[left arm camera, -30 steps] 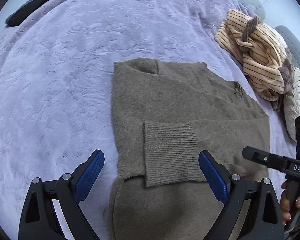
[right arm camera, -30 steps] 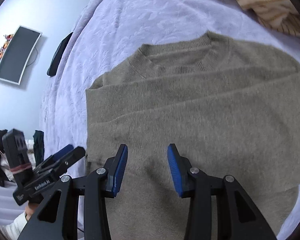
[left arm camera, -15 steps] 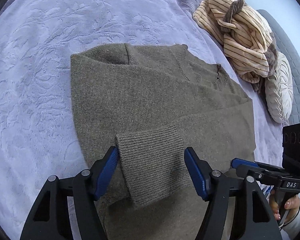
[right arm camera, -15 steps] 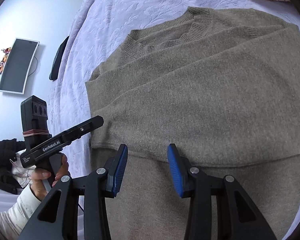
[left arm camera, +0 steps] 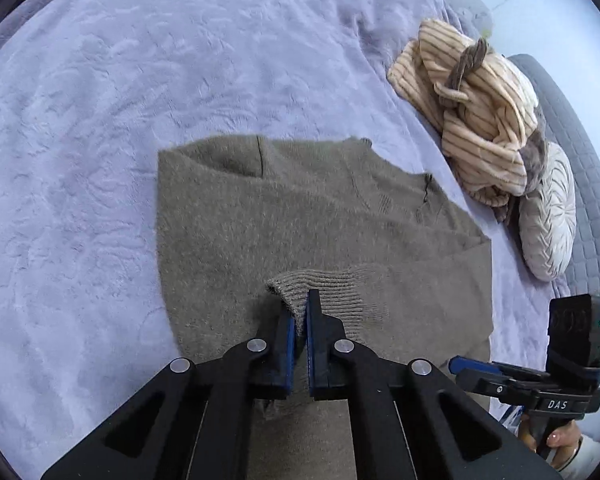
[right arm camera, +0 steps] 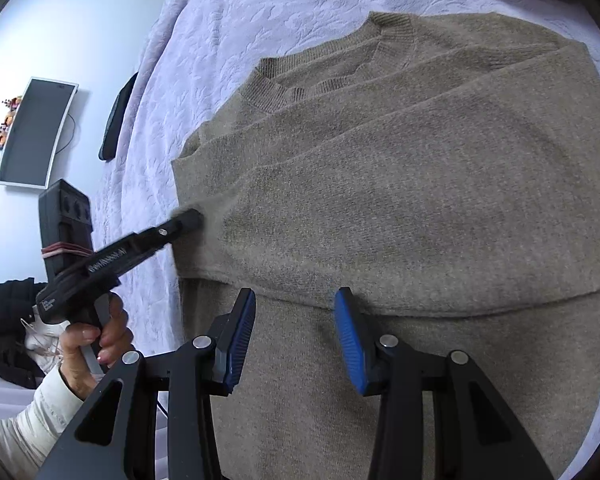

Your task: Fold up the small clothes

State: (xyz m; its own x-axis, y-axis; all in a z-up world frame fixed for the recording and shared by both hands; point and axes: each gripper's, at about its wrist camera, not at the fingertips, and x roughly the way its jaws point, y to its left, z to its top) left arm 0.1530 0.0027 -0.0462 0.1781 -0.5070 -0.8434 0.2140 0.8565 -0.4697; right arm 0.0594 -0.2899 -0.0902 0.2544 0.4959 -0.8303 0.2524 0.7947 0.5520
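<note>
Lilac bedspread (left arm camera: 140, 120), left hand-held gripper (left arm camera: 298, 316) now clamped on sweater cuff (left arm camera: 324, 292)

Place: we see a home bedroom.
Bed: a lilac embossed blanket (left arm camera: 140, 120) covers it.
Beside it: a striped plush throw (left arm camera: 480, 128) and round cushion (left arm camera: 548, 216).
Wall: a mounted screen (right arm camera: 36, 132).

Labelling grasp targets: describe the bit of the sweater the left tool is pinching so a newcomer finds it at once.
On the lilac blanket lies a flat olive sweater. One sleeve is folded across its front, ending in a ribbed cuff near the left tool. Only the cuff has vertical ribbing and a lifted corner.
</note>
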